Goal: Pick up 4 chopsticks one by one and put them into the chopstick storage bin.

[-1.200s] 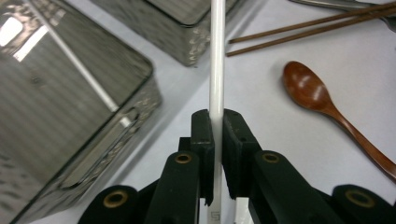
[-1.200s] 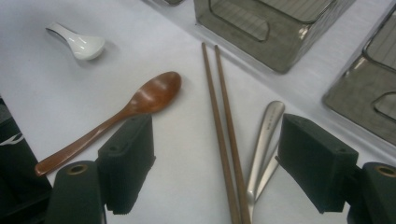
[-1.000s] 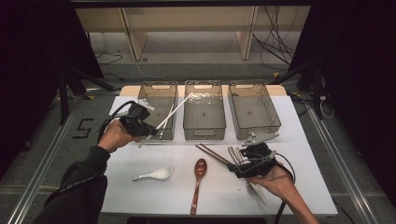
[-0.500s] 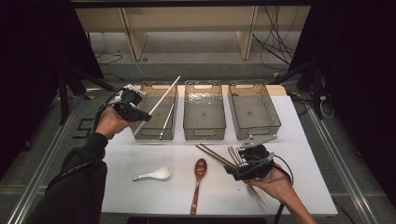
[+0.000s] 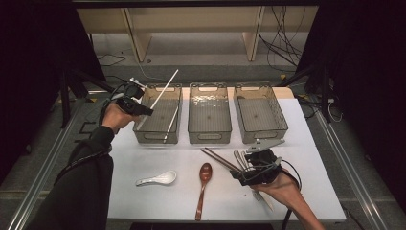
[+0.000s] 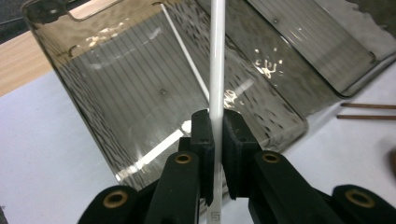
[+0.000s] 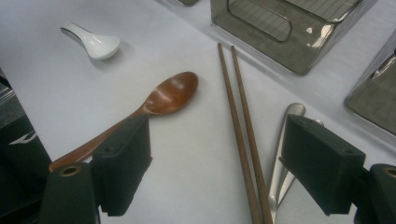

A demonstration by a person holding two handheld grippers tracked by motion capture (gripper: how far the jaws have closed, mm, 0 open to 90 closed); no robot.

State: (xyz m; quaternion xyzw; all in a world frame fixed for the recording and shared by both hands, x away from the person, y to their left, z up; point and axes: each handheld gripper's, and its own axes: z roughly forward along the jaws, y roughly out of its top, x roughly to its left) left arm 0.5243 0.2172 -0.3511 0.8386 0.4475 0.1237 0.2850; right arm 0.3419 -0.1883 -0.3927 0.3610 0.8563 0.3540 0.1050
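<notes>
Left gripper (image 6: 215,135) raised, jaws clamped shut; right gripper (image 7: 217,163) low, jaws wide apart.

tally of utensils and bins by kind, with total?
White chopsticks: 2, one in the left gripper at, one in the left bin
Brown chopsticks: 2
White ceramic spoon: 1
Wooden spoon: 1
Metal utensils: at least 2, type unclear
Clear bins: 3
Total: 11

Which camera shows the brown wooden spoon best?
The right gripper view: the wooden spoon lies close, bowl sharp, its handle passing behind a jaw. The high view shows it whole but small. The left gripper view shows a dark sliver at the edge.
</notes>
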